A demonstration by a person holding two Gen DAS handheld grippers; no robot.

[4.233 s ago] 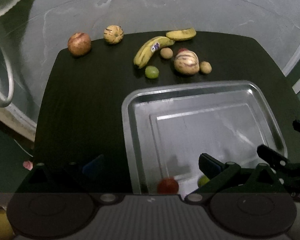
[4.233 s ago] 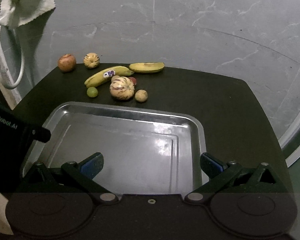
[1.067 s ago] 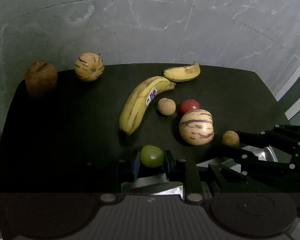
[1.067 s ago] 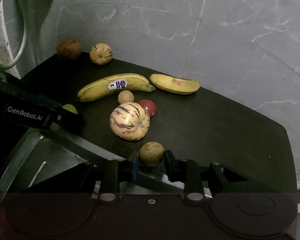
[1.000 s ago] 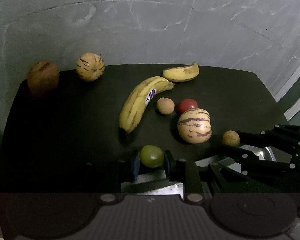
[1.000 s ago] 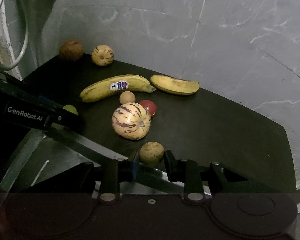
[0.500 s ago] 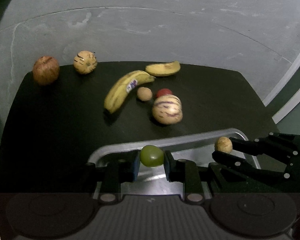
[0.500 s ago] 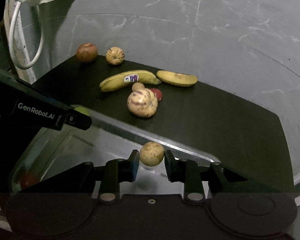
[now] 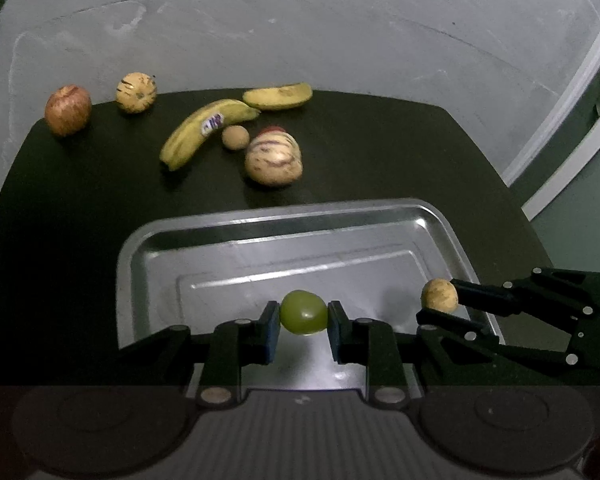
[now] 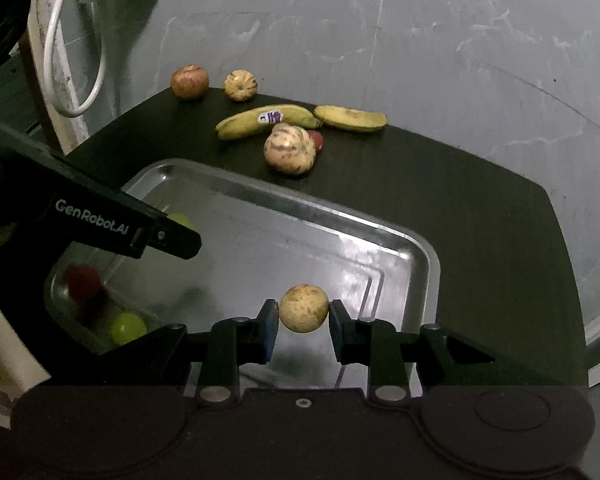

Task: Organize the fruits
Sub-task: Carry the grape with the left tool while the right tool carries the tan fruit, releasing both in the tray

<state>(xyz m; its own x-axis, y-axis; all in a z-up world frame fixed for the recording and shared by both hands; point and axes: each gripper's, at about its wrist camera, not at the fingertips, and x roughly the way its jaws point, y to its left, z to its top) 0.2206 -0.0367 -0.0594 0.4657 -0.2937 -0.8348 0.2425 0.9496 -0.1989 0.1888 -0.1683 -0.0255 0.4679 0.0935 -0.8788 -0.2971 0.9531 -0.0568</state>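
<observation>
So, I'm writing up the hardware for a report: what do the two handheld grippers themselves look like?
Both are matte black. The left gripper and right gripper each have angular linkage fingers with silver rivets and blue pads. The left one's side carries white "GenRobot.AI" lettering. No cables or sleeves show.

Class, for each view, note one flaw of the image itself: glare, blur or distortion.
Left wrist view: fisheye bends the table edge; glare streaks the tray. Right wrist view: the red fruit in the tray's near corner is smeared with blur; dark corners vignette the frame.
</observation>
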